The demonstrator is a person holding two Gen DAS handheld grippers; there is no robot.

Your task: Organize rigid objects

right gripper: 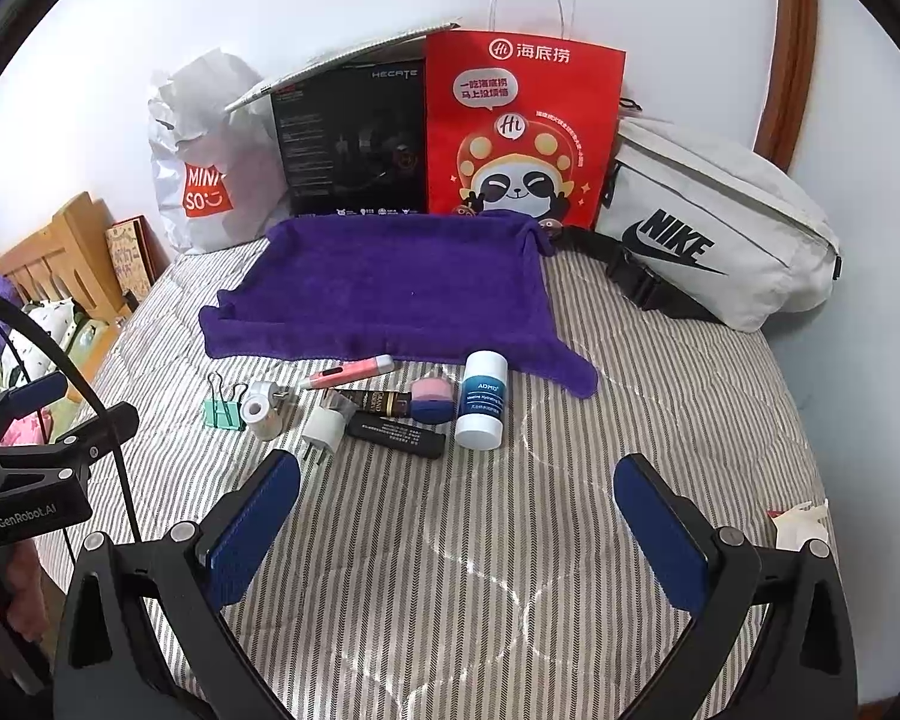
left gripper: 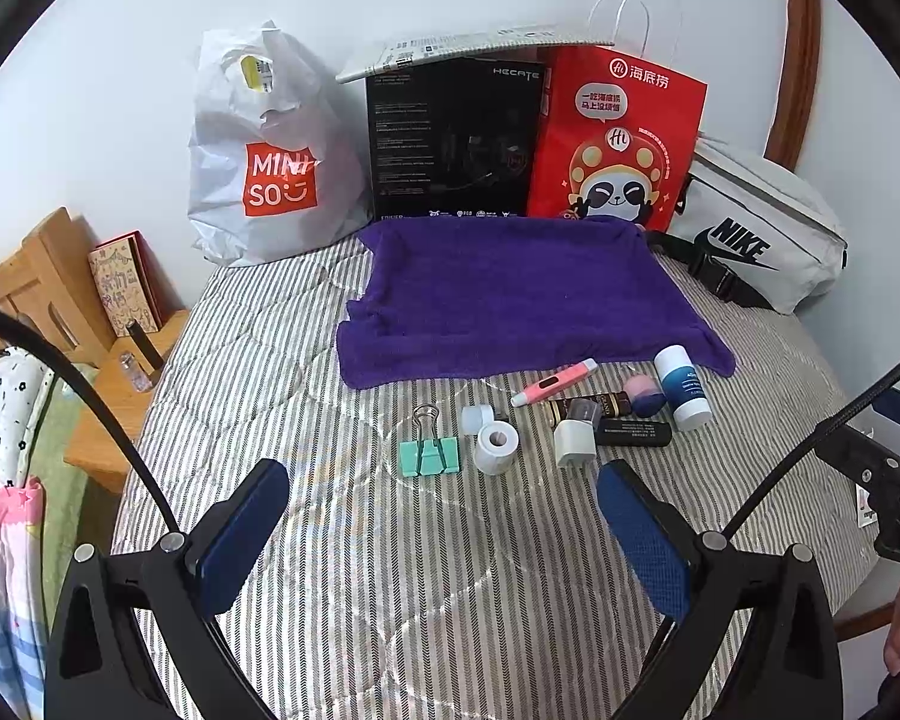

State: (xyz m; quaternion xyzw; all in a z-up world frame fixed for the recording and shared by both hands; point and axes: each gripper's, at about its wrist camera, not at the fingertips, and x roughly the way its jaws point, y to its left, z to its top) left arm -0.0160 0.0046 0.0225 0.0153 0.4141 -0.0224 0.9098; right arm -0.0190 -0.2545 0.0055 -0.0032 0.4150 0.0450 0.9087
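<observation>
Small objects (right gripper: pixel 390 405) are left unsorted on the bed (right gripper: pixel 480 540); both hand-held grippers (left gripper: pixel 444 540) (right gripper: pixel 456 534), wide open and empty, are poised for a first pick.

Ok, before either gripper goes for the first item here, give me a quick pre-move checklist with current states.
1. Left gripper open, holding nothing: ok.
2. Right gripper open, holding nothing: ok.
3. Purple towel lies flat with bare surface: ok.
4. Green binder clip stands apart from the white tape roll: ok.
5. White charger plug free of neighbours: not ok, it touches the black tube.
6. Blue-and-white bottle upright, top reachable: ok.
</observation>
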